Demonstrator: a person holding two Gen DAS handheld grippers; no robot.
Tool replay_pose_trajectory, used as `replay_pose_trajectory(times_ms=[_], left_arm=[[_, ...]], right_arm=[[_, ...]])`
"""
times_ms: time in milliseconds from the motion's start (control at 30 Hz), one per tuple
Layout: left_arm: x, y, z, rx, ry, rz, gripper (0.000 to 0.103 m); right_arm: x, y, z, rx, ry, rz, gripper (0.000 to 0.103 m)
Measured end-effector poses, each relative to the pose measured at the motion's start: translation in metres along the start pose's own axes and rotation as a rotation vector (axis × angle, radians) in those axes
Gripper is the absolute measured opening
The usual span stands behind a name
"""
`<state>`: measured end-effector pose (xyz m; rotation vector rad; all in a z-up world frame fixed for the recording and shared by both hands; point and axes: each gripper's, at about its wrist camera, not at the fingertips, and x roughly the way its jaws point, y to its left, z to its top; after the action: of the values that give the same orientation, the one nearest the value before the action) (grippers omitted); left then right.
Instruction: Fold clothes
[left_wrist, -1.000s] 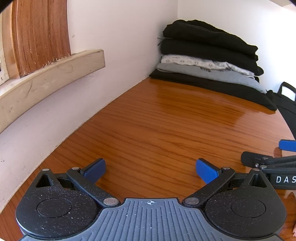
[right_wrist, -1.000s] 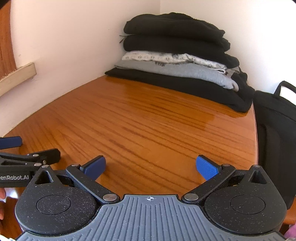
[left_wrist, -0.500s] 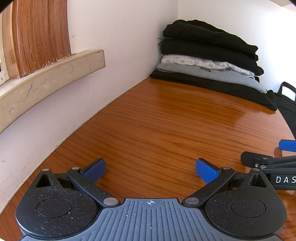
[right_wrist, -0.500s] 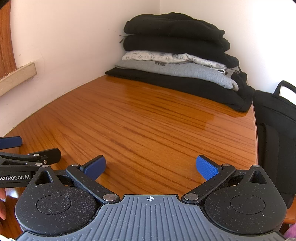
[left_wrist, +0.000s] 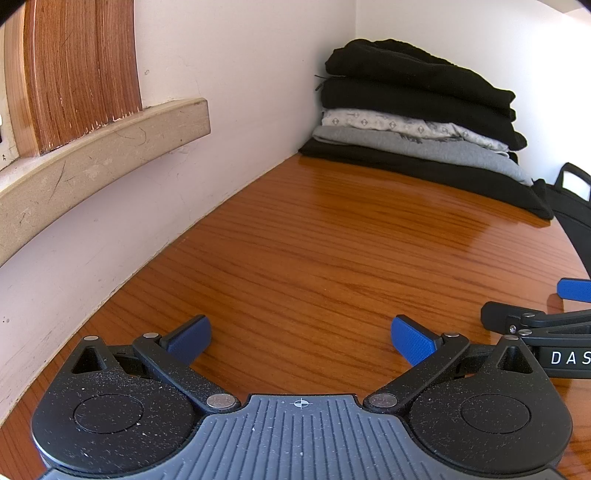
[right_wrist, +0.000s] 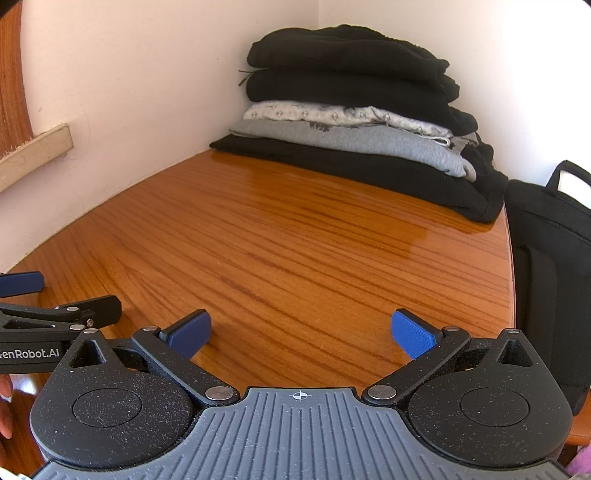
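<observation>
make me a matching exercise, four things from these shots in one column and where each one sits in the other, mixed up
Things:
1. patterned white garment
2. grey garment
3. black bag
4. wooden ledge

Places:
A. off the table's right edge
B. on the left wall
C. in the stack, directly under the two top black garments
D. in the stack, directly above the bottom black garment

Pairs: 1-C, 2-D, 3-A, 4-B
</observation>
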<state>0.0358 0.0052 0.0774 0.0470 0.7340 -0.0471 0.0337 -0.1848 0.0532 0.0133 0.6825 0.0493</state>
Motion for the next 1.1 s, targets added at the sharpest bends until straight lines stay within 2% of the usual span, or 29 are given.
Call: replay_pose_trajectory(times_ms=[1100], left_arm=[[0.0016, -0.0011, -0.0002, -0.01, 0.001, 0.01, 0.103]], right_arm=[[-0.0002, -0.0007, -0.0007, 0.001, 0.0, -0.001, 0.103]])
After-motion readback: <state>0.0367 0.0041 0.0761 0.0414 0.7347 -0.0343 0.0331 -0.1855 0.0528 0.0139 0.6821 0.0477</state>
